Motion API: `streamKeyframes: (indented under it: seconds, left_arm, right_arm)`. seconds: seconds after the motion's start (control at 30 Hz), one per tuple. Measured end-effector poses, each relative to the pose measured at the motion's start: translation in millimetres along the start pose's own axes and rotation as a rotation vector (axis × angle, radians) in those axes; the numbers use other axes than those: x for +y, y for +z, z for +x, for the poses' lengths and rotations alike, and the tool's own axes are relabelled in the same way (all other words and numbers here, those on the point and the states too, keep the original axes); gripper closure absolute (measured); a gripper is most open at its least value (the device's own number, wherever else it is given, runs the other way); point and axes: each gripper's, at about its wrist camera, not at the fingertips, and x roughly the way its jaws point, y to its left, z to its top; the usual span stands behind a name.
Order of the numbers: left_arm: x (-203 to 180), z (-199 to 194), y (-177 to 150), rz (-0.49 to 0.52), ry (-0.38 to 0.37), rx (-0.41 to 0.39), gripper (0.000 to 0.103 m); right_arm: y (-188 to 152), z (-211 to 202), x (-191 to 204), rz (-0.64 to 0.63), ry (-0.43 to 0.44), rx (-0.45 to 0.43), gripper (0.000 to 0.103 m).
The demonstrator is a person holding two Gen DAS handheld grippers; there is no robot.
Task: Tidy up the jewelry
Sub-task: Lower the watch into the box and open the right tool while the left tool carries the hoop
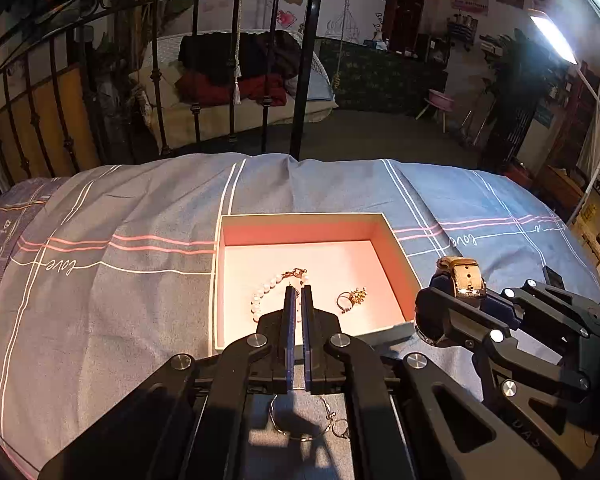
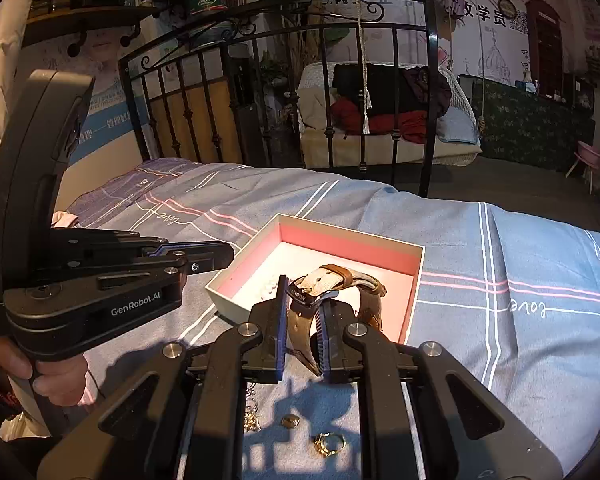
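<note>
Blue-grey checked bedspread (image 1: 120, 208) carrying a shallow pink-lined cardboard box (image 1: 392, 248) with a white pearl bracelet (image 1: 262, 292) and gold ring (image 1: 350, 299) inside; left gripper (image 1: 299, 292) pressed together, empty, over the box; right gripper (image 2: 302, 300) clamping a brown leather-strap wristwatch (image 2: 340, 280) above it.

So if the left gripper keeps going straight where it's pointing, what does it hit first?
Probably the pearl bracelet lying in the pink box: the left gripper, jaws shut, points down at it. Depth is hard to judge, so it may meet the box floor just beside it.
</note>
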Motion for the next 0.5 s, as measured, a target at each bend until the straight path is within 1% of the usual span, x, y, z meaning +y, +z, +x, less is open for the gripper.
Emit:
streamKeyframes:
  seconds: [0.13,0.27,0.37,0.5]
  left_arm:
    - [5,20,16,-0.018,0.025,0.016,0.1]
    - [9,41,28,-0.034,0.027,0.055,0.1]
    - [10,58,31,-0.041,0.027,0.087,0.1]
    - [9,74,28,-0.039,0.028,0.115,0.1]
  right_arm:
    - [14,31,-8,-0.004,-0.023,0.037,0.09]
    - [20,64,-20,0.013,-0.045,0.1,0.09]
    - [14,85,-27,0.013,-0.067,0.151,0.09]
    - [5,97,-34,0.038,-0.068,0.183,0.09]
